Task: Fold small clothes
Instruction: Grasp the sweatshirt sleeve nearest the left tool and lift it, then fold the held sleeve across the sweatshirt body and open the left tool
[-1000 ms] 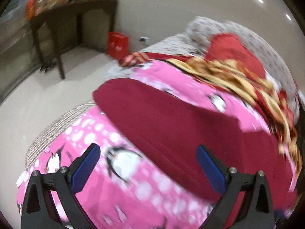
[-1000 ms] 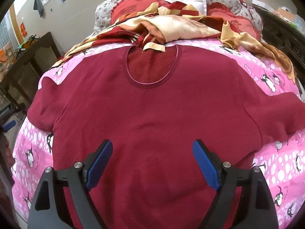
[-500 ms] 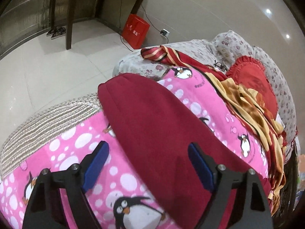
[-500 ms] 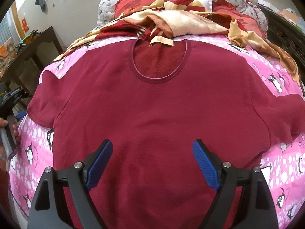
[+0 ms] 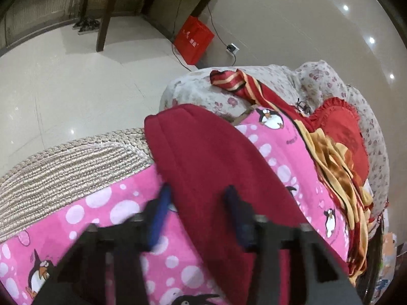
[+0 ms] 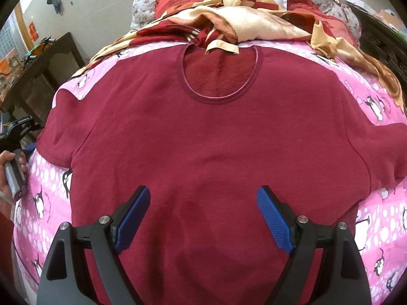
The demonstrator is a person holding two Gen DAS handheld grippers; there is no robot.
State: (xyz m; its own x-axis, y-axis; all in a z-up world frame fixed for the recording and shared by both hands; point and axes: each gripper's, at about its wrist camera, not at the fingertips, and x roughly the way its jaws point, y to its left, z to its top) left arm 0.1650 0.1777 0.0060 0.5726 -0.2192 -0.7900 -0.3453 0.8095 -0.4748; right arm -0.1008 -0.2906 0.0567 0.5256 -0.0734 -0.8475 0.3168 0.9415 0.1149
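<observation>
A dark red short-sleeved shirt (image 6: 203, 139) lies flat, front up, on a pink penguin blanket (image 6: 51, 203), neck toward the far end. My right gripper (image 6: 203, 198) hovers open over the shirt's lower body, with nothing between its fingers. In the left wrist view the shirt's left sleeve (image 5: 198, 152) runs toward the bed's edge. My left gripper (image 5: 197, 198) is blurred and its jaws are closing around the sleeve's lower edge; one finger is over the cloth, the other beside it on the blanket. A hand (image 6: 10, 167) holds that gripper's handle at the left edge.
A heap of red and yellow striped blanket (image 6: 241, 23) and a red frilled cushion (image 5: 340, 132) lie past the shirt's neck. A woven mat (image 5: 63, 167) shows at the bed's edge. A dark wooden table (image 6: 38, 61) and a red bag (image 5: 193, 38) stand on the floor beyond.
My left gripper came down and in over the sleeve, rolled, and its jaws narrowed from wide open to straddling the sleeve edge. The right gripper and the shirt stayed put.
</observation>
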